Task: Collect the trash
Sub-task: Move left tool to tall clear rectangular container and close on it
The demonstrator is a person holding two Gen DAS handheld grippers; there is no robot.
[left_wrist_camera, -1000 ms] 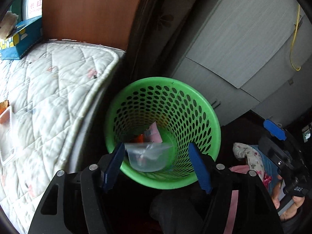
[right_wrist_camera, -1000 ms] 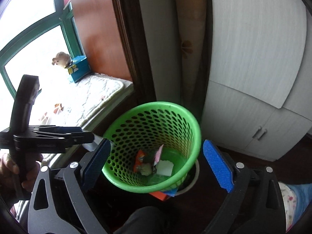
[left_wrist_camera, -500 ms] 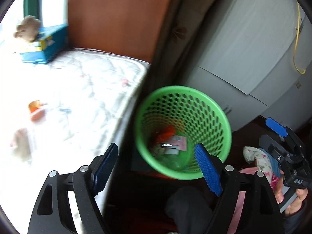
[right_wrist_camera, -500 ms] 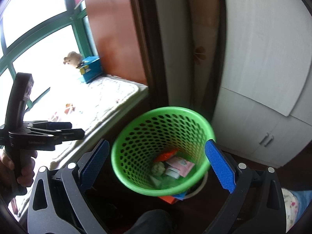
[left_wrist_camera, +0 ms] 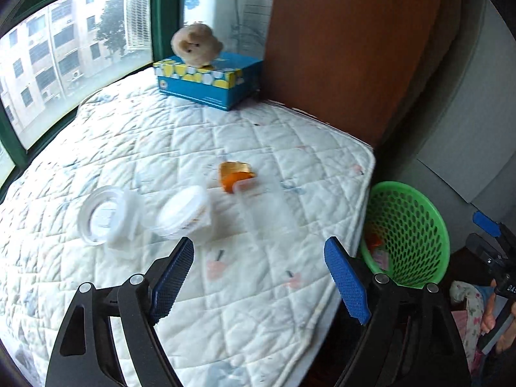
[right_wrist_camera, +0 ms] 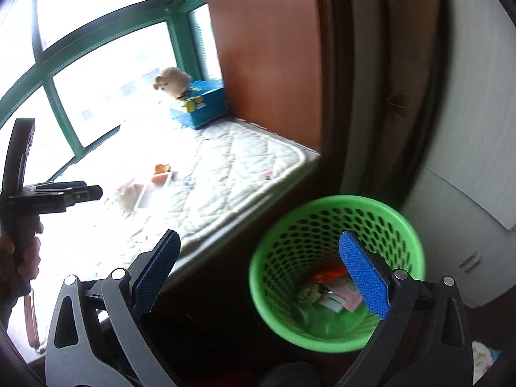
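Left gripper (left_wrist_camera: 259, 279) is held low over the near part of the quilted mattress (left_wrist_camera: 180, 148), fingers spread wide with nothing between the blue pads (left_wrist_camera: 172, 279). Right gripper (right_wrist_camera: 258, 274) is likewise agape and empty, angled down beside the mattress edge, its right pad overlapping the green mesh basket (right_wrist_camera: 338, 213).

No legible writing; the blue tissue box (left_wrist_camera: 208, 79) print is too blurred to read. A plush toy (left_wrist_camera: 195, 43) sits on it.

Trash on the mattress, just beyond the left gripper: two clear plastic cups (left_wrist_camera: 103, 216) on their sides, an orange wrapper (left_wrist_camera: 235, 174), and what appears to be a transparent tray (left_wrist_camera: 264, 208). The basket holds wrappers (right_wrist_camera: 335, 293) at the bottom.
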